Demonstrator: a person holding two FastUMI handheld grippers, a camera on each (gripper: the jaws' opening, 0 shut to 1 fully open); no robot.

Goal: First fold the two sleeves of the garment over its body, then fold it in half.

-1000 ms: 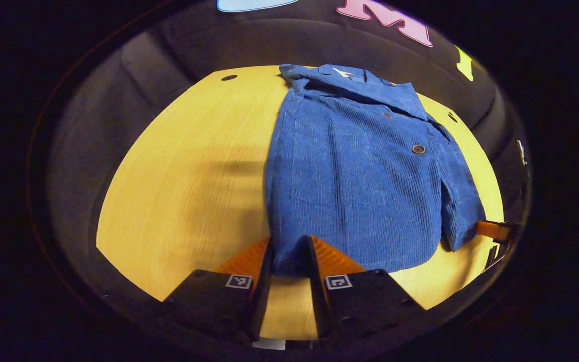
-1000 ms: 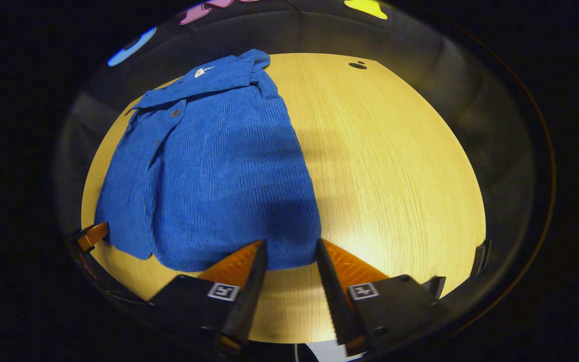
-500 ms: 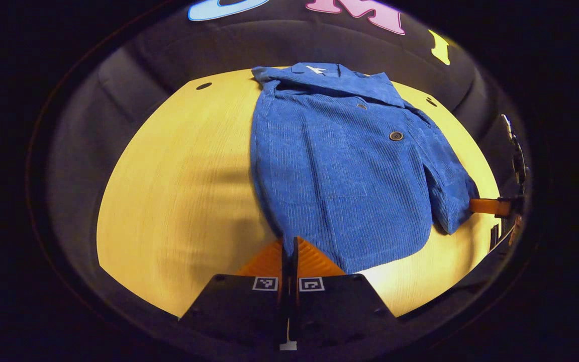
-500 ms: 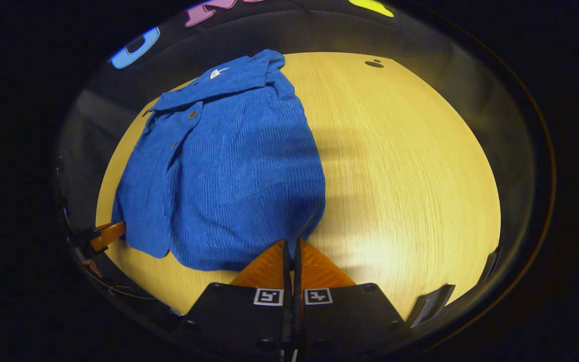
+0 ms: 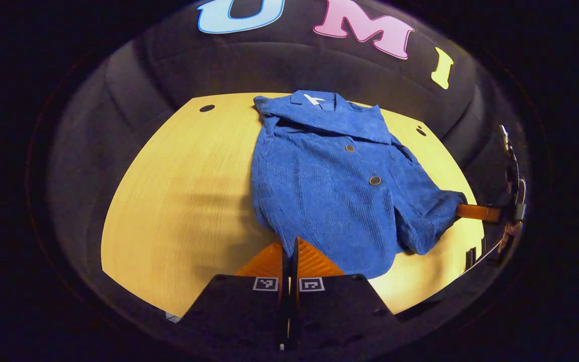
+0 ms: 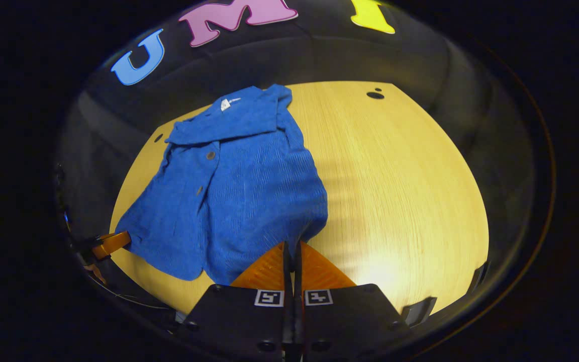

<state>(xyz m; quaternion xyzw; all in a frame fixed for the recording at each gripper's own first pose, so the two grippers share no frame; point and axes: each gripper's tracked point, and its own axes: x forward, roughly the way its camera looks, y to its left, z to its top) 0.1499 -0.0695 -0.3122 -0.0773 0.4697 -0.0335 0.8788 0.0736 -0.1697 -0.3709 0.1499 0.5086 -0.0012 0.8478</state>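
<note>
Both grippers, left (image 5: 289, 246) and right (image 6: 292, 251), have jaws clenched on the jacket (image 5: 329, 186) hem corners, lifted off the desk (image 5: 179, 201), evidently for the half-fold

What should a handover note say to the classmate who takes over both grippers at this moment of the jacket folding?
Left gripper: shut on the near hem corner of the blue jacket.
Right gripper: shut on the other near hem corner.
Jacket: on the wooden table, collar at the far side, buttons up, near hem lifted and bunching.
Done: no sleeve sticks out to either side, so both seem folded over the body already.
Left: carry the hem toward the collar, lay it down evenly, then let go with both grippers.
</note>
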